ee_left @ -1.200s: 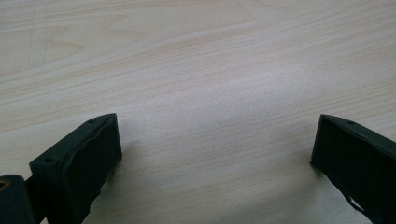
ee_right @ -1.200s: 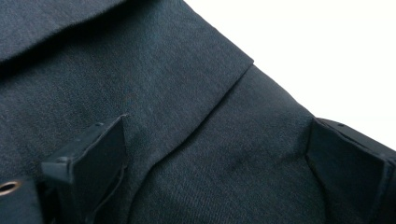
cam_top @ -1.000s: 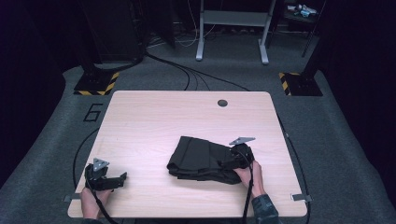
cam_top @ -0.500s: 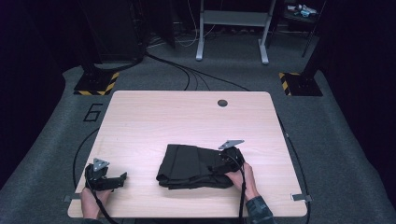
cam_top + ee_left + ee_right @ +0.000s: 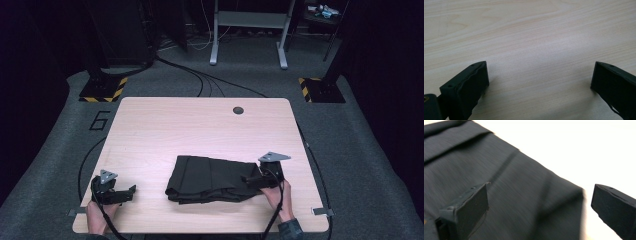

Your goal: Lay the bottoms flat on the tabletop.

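Both grippers, left gripper (image 5: 131, 190) and right gripper (image 5: 246, 178), spread fingers wide (nothing gripped) beside folded cloth (image 5: 210, 178).

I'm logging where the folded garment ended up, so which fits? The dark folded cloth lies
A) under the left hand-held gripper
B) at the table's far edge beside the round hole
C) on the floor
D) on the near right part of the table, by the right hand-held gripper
D: the dark folded cloth lies on the near right part of the table, with the right hand-held gripper at its right end.
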Motion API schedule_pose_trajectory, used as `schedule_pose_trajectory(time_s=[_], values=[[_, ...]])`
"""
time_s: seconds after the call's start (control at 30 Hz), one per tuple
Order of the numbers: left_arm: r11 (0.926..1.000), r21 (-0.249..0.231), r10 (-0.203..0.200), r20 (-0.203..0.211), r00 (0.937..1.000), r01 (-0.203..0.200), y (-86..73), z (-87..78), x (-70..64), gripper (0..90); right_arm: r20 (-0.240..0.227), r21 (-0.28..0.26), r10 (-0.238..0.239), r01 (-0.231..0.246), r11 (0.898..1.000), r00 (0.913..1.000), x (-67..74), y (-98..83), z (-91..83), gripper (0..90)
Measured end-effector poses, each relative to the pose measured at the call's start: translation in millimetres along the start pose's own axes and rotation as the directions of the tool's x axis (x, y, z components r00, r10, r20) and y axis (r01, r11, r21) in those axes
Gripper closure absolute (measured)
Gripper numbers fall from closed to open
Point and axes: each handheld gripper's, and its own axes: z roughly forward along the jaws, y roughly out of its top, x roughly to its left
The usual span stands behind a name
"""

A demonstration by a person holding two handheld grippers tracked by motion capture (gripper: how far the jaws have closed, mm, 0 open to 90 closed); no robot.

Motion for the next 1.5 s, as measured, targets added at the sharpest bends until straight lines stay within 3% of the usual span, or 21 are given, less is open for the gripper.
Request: schedule_pose_trajectory(time_s=[0.03,0.13,0.17,0.23,0.3,0.43,0.53,0.6,0.67,0.7,0.73,0.77,0.9,0.93,1.07,1.13,1.17,1.3,1.4,1.5], values=[[1.0000,0.000,0.000,0.000,1.0000,0.000,0.0,0.0,0.0,0.7,0.000,0.000,0.000,0.000,1.000,1.0000,0.0,0.0,0.0,0.6],[1.0000,0.003,-0.009,0.013,0.9999,0.009,-0.3,-1.9,-0.7,0.6,0.037,-0.008,0.048,-0.048,0.999,0.9982,-15.6,-17.4,-15.9,0.6],[0.9998,0.003,-0.020,0.035,0.9992,0.020,0.8,-3.9,-2.6,0.7,0.057,-0.007,0.075,-0.075,0.997,0.9956,-25.4,-28.9,-23.6,0.8],[0.9998,-0.007,-0.020,0.038,0.9991,0.020,2.0,-5.2,-4.9,0.7,0.064,-0.006,0.078,-0.078,0.997,0.9949,-29.1,-34.6,-27.5,0.9],[0.9997,-0.020,-0.010,0.053,0.9986,0.011,5.8,-9.5,-10.2,0.8,0.100,-0.001,0.095,-0.095,0.995,0.9904,-35.6,-46.1,-32.6,0.9],[0.9983,-0.055,0.021,0.081,0.9965,-0.017,16.7,-18.3,-23.7,1.0,0.146,0.004,0.124,-0.126,0.992,0.9815,-47.3,-62.3,-36.7,0.9],[0.9952,-0.088,0.053,0.124,0.9909,-0.042,29.4,-26.6,-39.4,0.8,0.180,-0.006,0.149,-0.150,0.989,0.9723,-56.4,-71.5,-36.6,1.1],[0.9940,-0.097,0.063,0.128,0.9898,-0.051,32.9,-28.6,-44.0,0.7,0.184,-0.001,0.150,-0.152,0.988,0.9715,-58.0,-72.7,-35.2,1.0],[0.9896,-0.118,0.100,0.152,0.9833,-0.082,43.6,-34.4,-57.9,0.5,0.213,0.017,0.133,-0.140,0.990,0.9680,-60.8,-74.6,-29.6,1.1],[0.9896,-0.118,0.100,0.152,0.9833,-0.082,43.6,-34.4,-57.9,0.5,0.213,0.017,0.133,-0.140,0.990,0.9680,-60.8,-74.6,-29.6,1.1],[0.9850,-0.130,0.134,0.164,0.9774,-0.113,50.6,-37.1,-67.9,0.5,0.225,0.019,0.123,-0.130,0.991,0.9667,-62.0,-73.8,-28.0,1.6],[0.9850,-0.130,0.134,0.164,0.9774,-0.113,50.6,-37.1,-67.9,0.4,0.225,0.019,0.123,-0.130,0.991,0.9667,-62.0,-73.8,-28.0,1.6],[0.9765,-0.149,0.184,0.198,0.9628,-0.156,62.4,-38.4,-89.5,0.1,0.242,0.046,0.119,-0.134,0.990,0.9629,-65.0,-73.4,-23.9,1.3],[0.9742,-0.145,0.202,0.216,0.9553,-0.173,65.4,-38.8,-93.7,0.0,0.244,0.044,0.116,-0.131,0.990,0.9627,-65.3,-73.4,-23.6,1.5],[0.9631,-0.171,0.245,0.233,0.9412,-0.208,75.0,-39.0,-110.9,0.0,0.272,0.047,0.102,-0.119,0.992,0.9568,-62.1,-73.8,-21.3,1.3],[0.9560,-0.183,0.271,0.256,0.9279,-0.229,81.1,-38.6,-123.7,0.0,0.273,0.049,0.096,-0.114,0.992,0.9573,-62.6,-74.5,-22.0,1.6],[0.9560,-0.183,0.271,0.256,0.9279,-0.229,81.1,-38.6,-123.7,0.0,0.273,0.049,0.096,-0.114,0.992,0.9573,-62.6,-74.5,-22.0,1.6],[0.9489,-0.181,0.304,0.300,0.9042,-0.259,85.5,-33.9,-147.5,0.0,0.274,0.039,0.112,-0.128,0.991,0.9550,-61.3,-74.8,-21.8,1.7],[0.9371,-0.171,0.345,0.325,0.8805,-0.304,87.8,-29.5,-164.7,0.0,0.277,0.039,0.109,-0.125,0.991,0.9545,-61.6,-75.1,-22.0,1.7],[0.9324,-0.168,0.360,0.342,0.8681,-0.320,89.0,-24.9,-178.7,0.0,0.276,0.039,0.109,-0.125,0.991,0.9548,-61.7,-75.1,-22.1,1.8]])
